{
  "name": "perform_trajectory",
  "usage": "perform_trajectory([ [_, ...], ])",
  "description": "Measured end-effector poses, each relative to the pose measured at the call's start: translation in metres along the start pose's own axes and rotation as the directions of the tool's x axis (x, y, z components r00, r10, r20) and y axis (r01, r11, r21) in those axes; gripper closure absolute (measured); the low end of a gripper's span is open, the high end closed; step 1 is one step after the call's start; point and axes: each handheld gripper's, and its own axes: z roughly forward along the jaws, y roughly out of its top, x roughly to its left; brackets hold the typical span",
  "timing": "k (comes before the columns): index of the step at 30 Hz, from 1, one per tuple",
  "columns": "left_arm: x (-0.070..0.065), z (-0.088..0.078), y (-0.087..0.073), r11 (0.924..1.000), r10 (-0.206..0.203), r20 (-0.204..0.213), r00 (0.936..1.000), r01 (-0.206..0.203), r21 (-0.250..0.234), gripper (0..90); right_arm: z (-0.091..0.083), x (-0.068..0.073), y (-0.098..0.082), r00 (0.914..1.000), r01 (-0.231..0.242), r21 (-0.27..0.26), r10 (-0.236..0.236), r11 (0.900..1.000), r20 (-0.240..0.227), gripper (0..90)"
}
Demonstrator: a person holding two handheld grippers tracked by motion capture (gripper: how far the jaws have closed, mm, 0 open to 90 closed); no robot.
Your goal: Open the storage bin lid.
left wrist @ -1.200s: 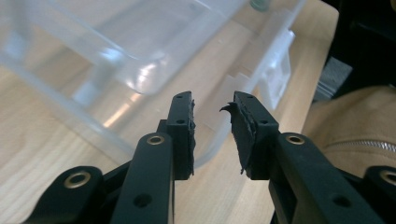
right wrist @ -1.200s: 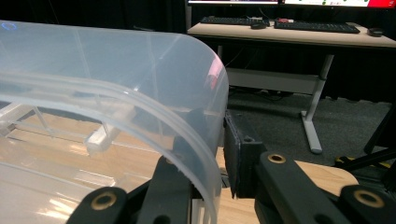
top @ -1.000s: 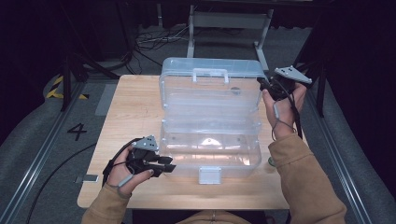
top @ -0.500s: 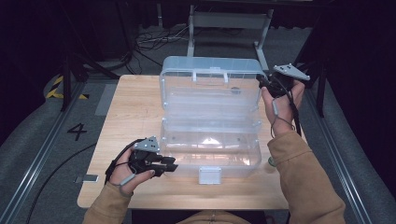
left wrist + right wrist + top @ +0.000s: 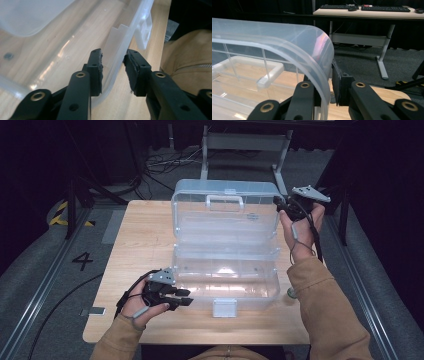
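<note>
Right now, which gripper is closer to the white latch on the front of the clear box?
Left. The left gripper is at the box's front left corner, a short way from the latch. The right gripper is at the raised lid's far right edge, well behind it.

Left gripper (image 5: 184, 298): held low at my near left in the high view, jaws level and pointing right. They have just been opening a little, one on each side of a thin wall.
Right gripper (image 5: 278, 203): raised at far right, my tan-sleeved forearm stretched forward, jaws clamped on a curved edge.
</note>
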Motion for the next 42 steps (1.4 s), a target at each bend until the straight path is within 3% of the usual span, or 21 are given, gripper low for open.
perform_trajectory([
  [9, 0.001, 0.003, -0.002, 0.9997, 0.017, 0.018, 0.9997, -0.017, -0.017, 69.5, 0.007, -0.002, 0.0, 1.0, 0.002, 0.0, -0.002, 1.0, -0.001, 80.1],
  [12, 0.0, 0.007, -0.001, 0.9994, 0.033, 0.005, 0.9994, -0.033, -0.001, 69.2, 0.009, -0.003, 0.001, 1.0, 0.006, 0.008, -0.006, 1.0, 0.0, 80.2],
  [15, -0.002, 0.013, 0.002, 0.9996, 0.023, -0.004, 0.9997, -0.023, 0.018, 68.2, 0.013, -0.004, 0.0, 1.0, 0.007, 0.005, -0.007, 1.0, 0.0, 80.2],
  [18, -0.005, 0.018, 0.005, 0.9969, 0.048, -0.042, 0.998, -0.045, 0.064, 68.8, 0.016, -0.005, 0.0, 1.0, 0.005, 0.001, -0.005, 1.0, -0.003, 80.2],
  [36, -0.006, 0.018, 0.002, 0.9961, 0.079, -0.054, 0.9954, -0.077, 0.043, 69.4, 0.039, -0.014, -0.004, 0.9997, -0.014, 0.009, 0.014, 1.0, -0.022, 80.4],
  [42, -0.006, 0.018, 0.002, 0.9971, 0.063, -0.048, 0.9969, -0.06, 0.047, 69.4, 0.046, -0.018, -0.005, 0.9991, -0.018, 0.018, 0.018, 1.0, -0.039, 80.0],
])
